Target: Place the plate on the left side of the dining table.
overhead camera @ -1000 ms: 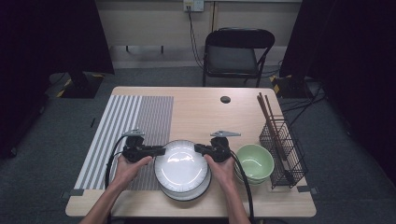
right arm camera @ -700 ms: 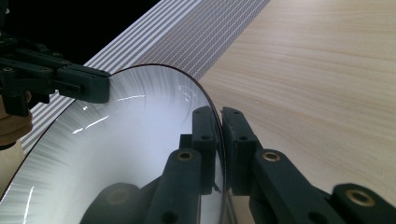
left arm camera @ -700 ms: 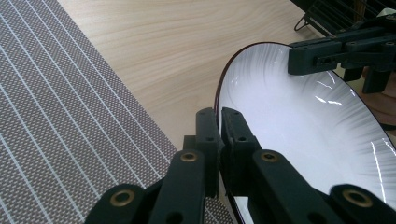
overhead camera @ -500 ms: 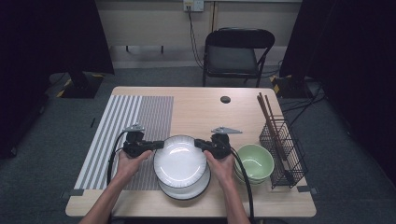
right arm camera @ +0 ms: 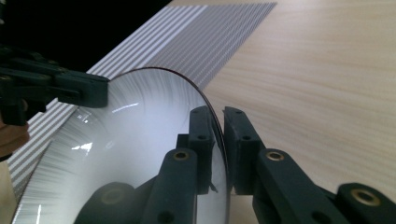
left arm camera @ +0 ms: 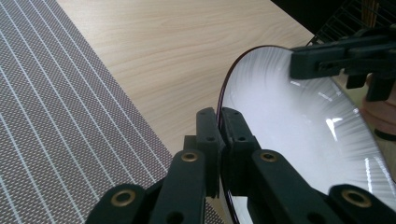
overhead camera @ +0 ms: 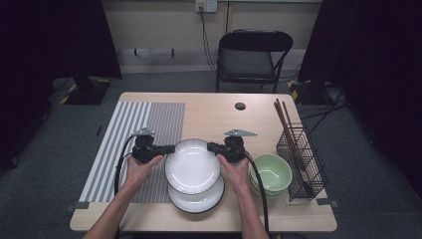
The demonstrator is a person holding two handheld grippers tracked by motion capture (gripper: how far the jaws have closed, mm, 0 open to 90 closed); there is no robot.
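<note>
Left gripper (overhead camera: 166, 148) clamps the left rim of the upper plate (overhead camera: 192, 166); right gripper (overhead camera: 215, 147) clamps its right rim, jaws nearly closed on the thin edge. Plate is lifted above the lower plate (overhead camera: 198, 197) near the bench's front edge, mid-width. Green bowls (overhead camera: 271, 173) sit toward the front right corner.

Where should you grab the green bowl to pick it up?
Probably by its rim. The green bowl stands upright and open beside the wire rack. Its round wall is too wide for the jaws, but the thin edge fits between them. Come from above on the plate side, away from the rack.
</note>
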